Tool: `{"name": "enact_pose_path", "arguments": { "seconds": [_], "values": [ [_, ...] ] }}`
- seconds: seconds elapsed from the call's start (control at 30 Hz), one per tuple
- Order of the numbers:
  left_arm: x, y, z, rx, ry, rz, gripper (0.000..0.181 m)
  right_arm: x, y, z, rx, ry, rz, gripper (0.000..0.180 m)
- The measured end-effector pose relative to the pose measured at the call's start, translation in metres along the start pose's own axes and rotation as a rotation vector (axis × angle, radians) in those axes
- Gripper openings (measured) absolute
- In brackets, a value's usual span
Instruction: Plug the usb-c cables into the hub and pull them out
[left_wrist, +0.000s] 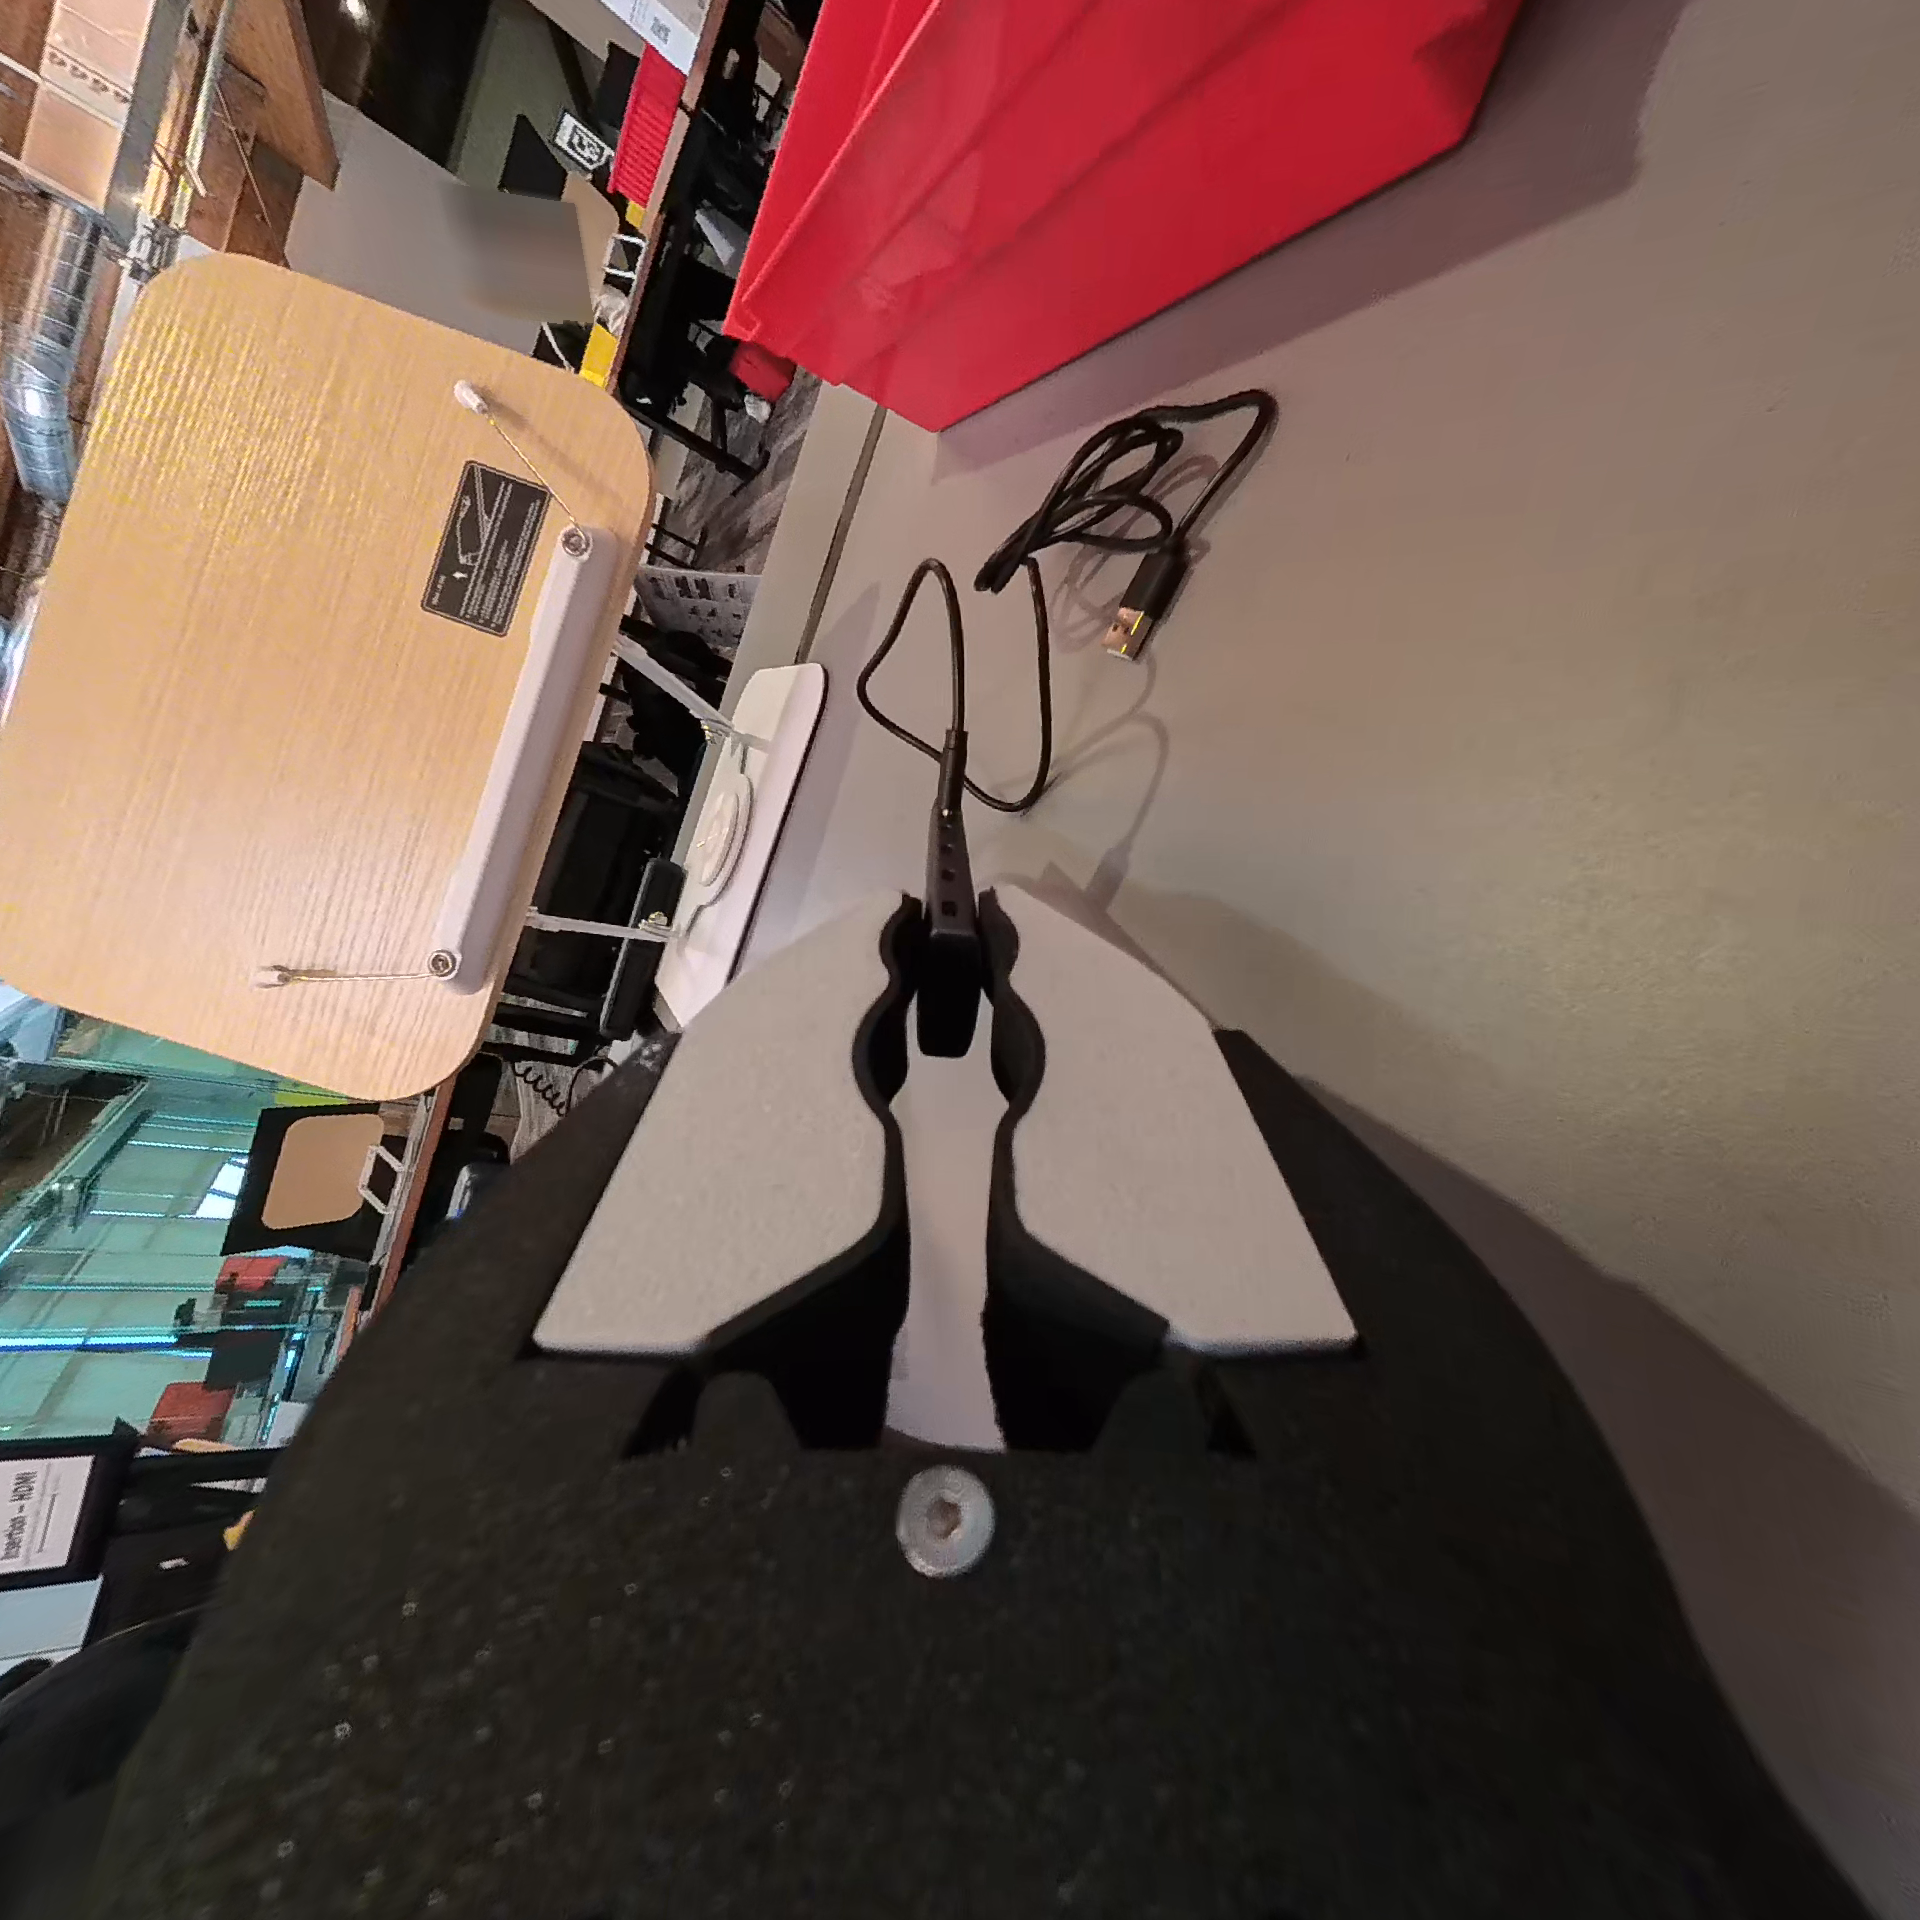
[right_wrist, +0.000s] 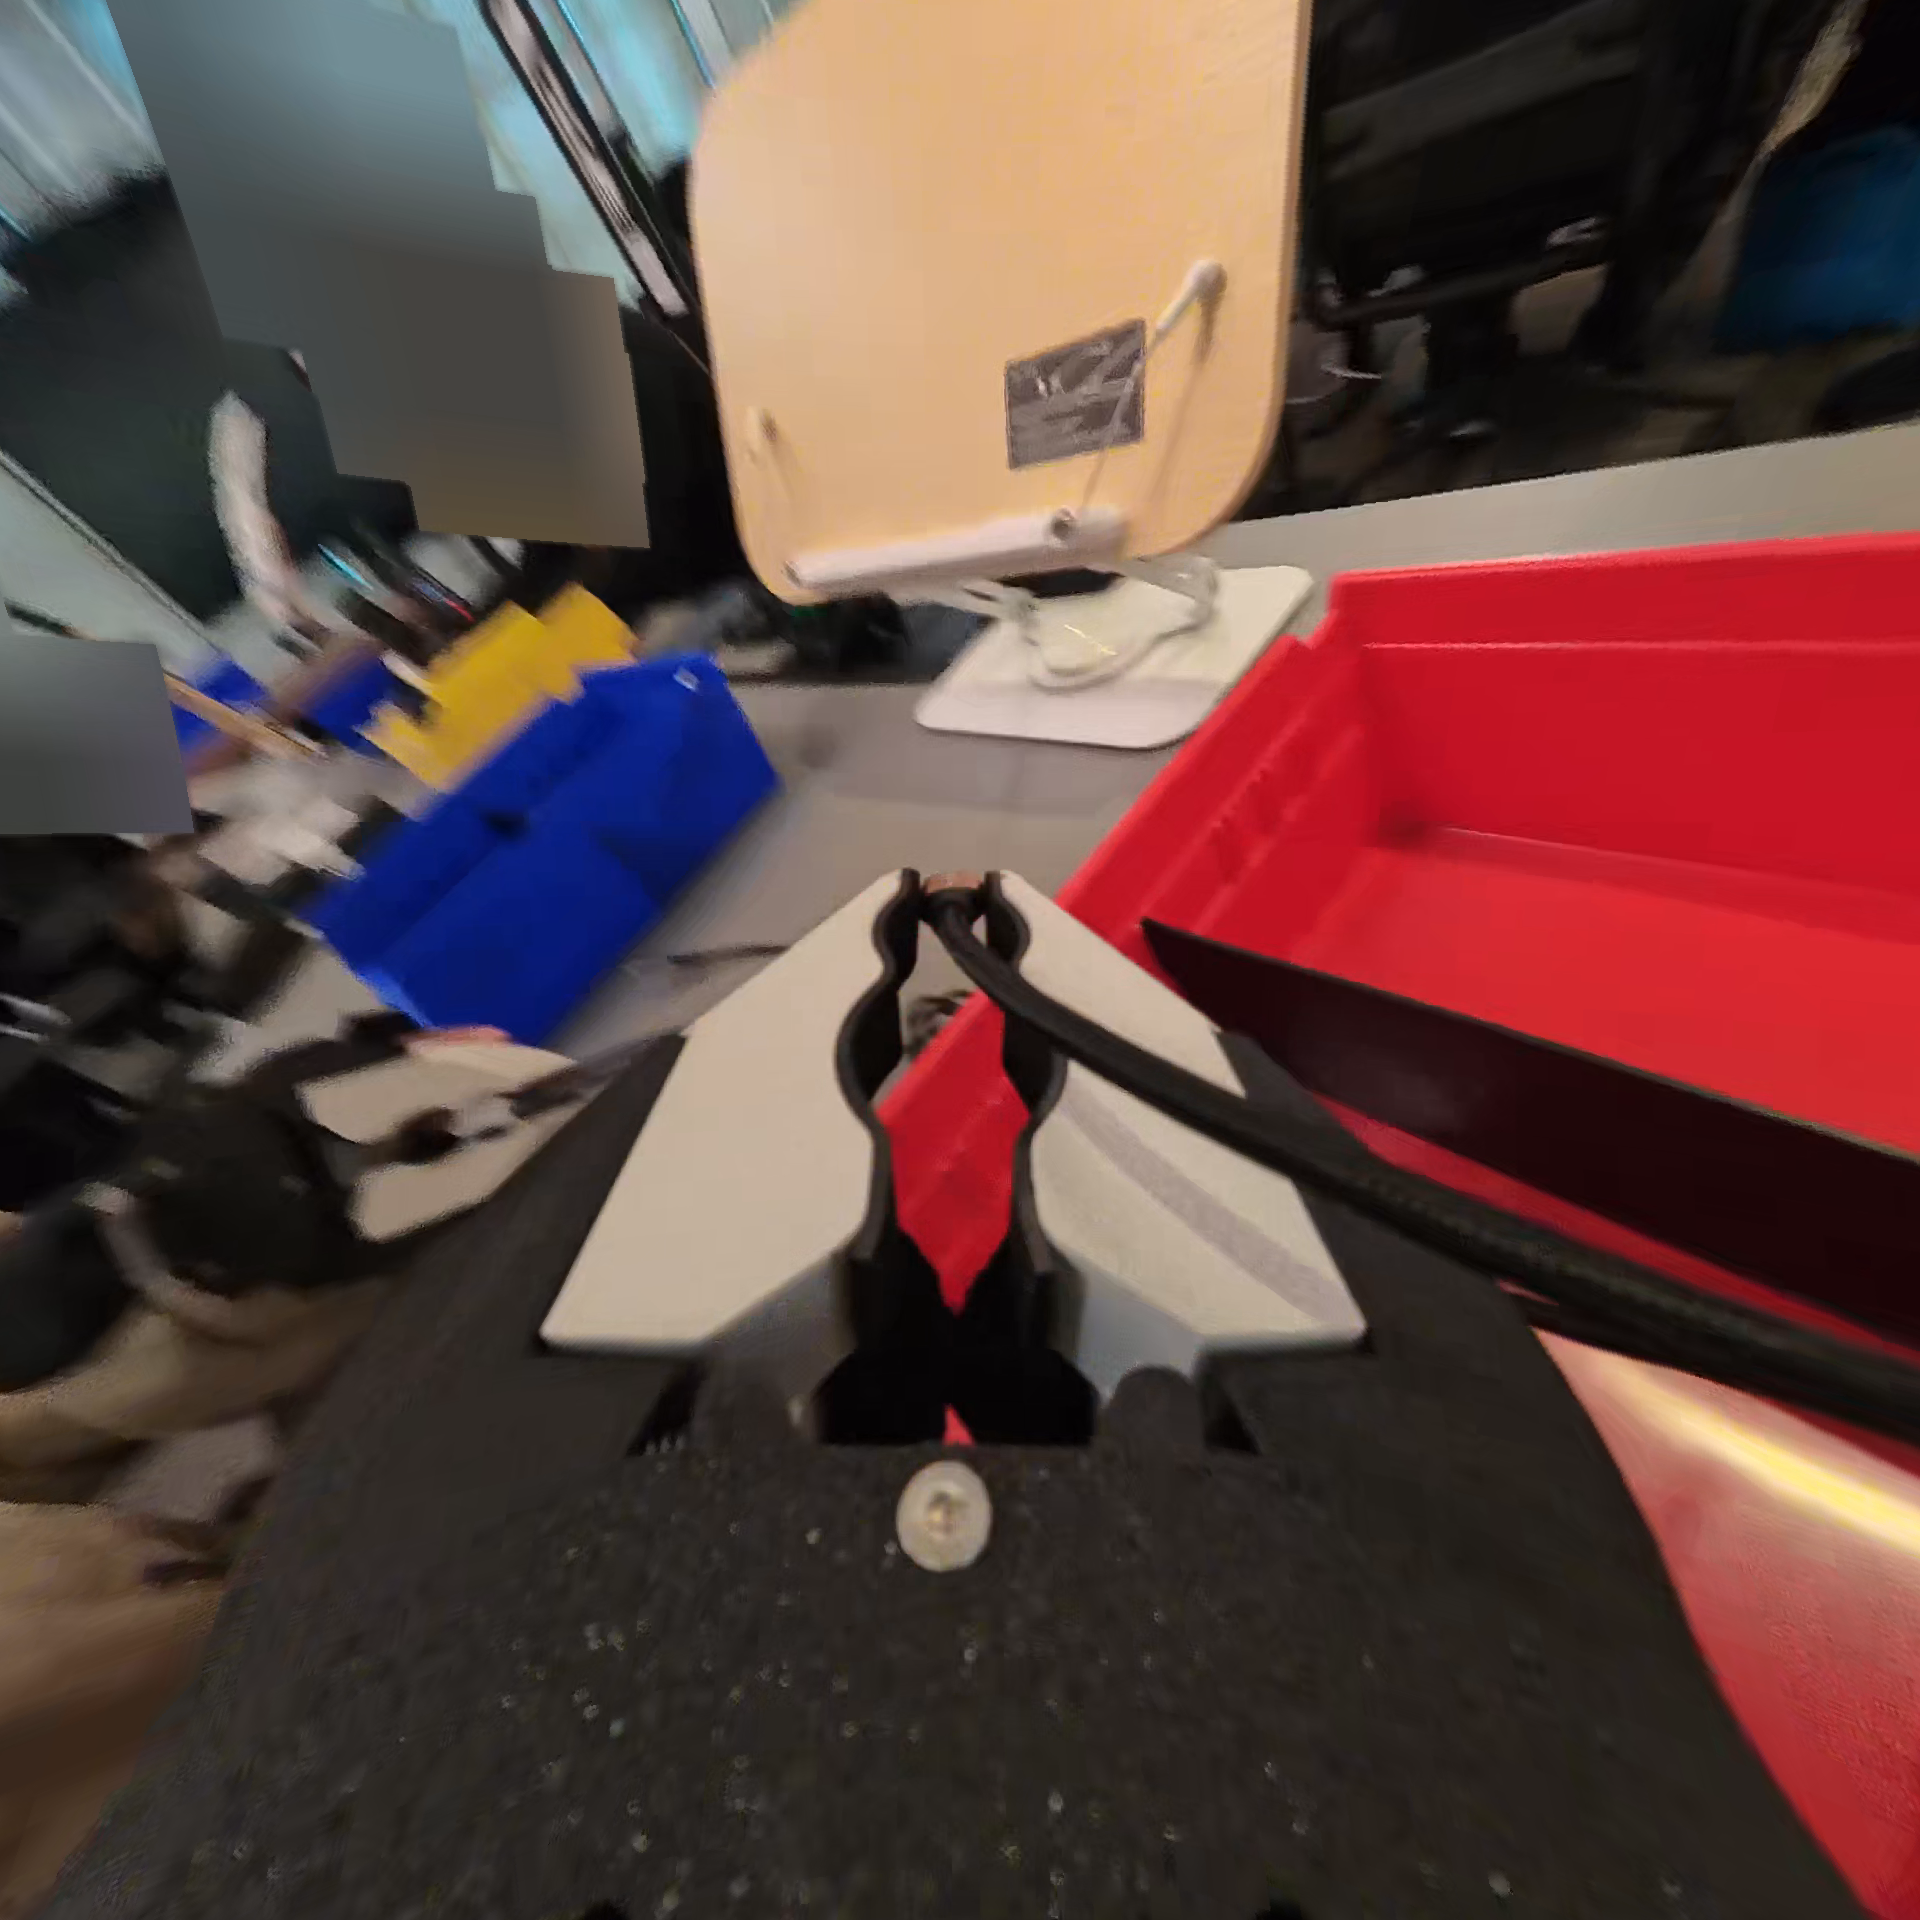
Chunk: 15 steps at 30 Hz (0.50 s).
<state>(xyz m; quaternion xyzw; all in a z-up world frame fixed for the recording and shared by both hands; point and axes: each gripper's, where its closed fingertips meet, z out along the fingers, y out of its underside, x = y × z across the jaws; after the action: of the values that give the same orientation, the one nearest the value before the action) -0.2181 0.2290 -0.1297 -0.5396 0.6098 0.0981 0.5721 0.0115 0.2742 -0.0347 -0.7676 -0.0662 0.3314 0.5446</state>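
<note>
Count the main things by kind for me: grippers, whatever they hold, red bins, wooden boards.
Grippers: 2 (left gripper, right gripper)
Held hub: 1
Held cable: 1
Big red bin: 1
Propped wooden board: 1
Total: 6

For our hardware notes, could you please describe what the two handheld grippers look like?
Both the left gripper and the right gripper look alike: a speckled black body with a silver screw, and two pale grey wedge-shaped fingers with wavy black inner pads.
</note>
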Motion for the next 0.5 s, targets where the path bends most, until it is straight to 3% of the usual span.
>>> {"name": "enact_pose_path", "arguments": {
  "seconds": [0.07,0.3,0.4,0.5],
  "values": [
    [0.0,-0.001,0.0,0.002,0.001,-0.001,0.01,-0.006,-0.007,0.002,0.044,-0.111,0.125,0.011],
    [-0.001,-0.001,-0.001,0.002,-0.003,0.012,0.01,-0.007,-0.016,0.008,0.1,-0.258,0.293,0.011],
    [-0.001,-0.001,-0.001,0.001,-0.005,0.018,0.01,0.023,0.025,0.01,-0.095,-0.132,0.385,0.012],
    [-0.001,0.0,-0.001,0.001,-0.004,0.017,0.01,0.056,0.068,-0.004,-0.318,0.095,0.33,0.012]
  ]
}}
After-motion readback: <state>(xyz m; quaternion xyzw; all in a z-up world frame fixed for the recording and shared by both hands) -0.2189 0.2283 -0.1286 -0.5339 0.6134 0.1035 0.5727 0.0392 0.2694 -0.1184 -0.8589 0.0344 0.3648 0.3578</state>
